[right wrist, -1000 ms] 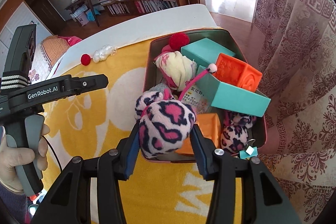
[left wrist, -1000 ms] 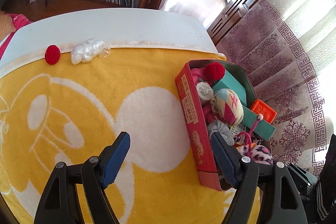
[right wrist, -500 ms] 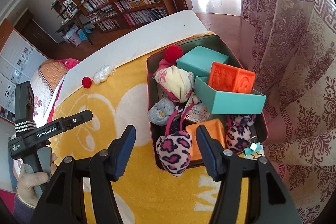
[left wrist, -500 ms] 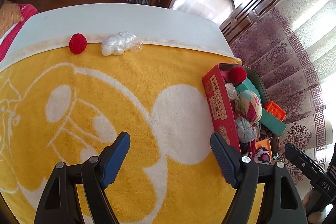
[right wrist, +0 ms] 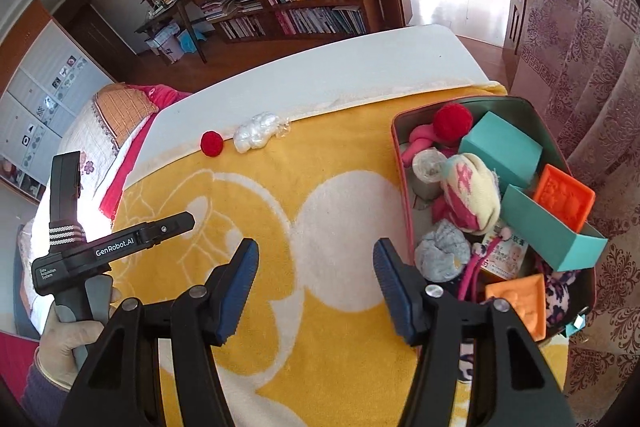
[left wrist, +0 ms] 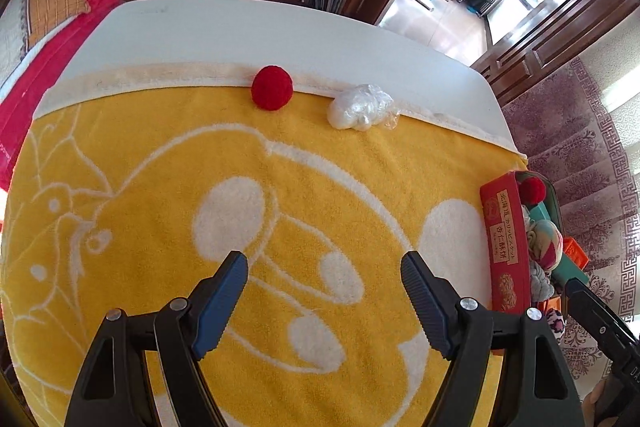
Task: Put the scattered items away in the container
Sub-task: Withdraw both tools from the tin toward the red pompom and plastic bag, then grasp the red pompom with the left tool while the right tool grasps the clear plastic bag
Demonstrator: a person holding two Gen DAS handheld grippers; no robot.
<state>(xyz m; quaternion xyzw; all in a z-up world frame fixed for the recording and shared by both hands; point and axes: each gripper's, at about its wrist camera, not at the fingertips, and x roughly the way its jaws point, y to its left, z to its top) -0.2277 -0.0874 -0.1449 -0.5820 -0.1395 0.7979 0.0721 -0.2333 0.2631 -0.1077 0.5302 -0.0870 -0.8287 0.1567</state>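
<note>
The left hand-held gripper is hanging open and empty over the yellow-and-white towel covering the tabletop; the right hand-held gripper is also standing open, holding nothing; the round red pompom and crumpled clear plastic bag are lying at the towel's far edge; the red rectangular tin, full of toys, is sitting at the right.
</note>
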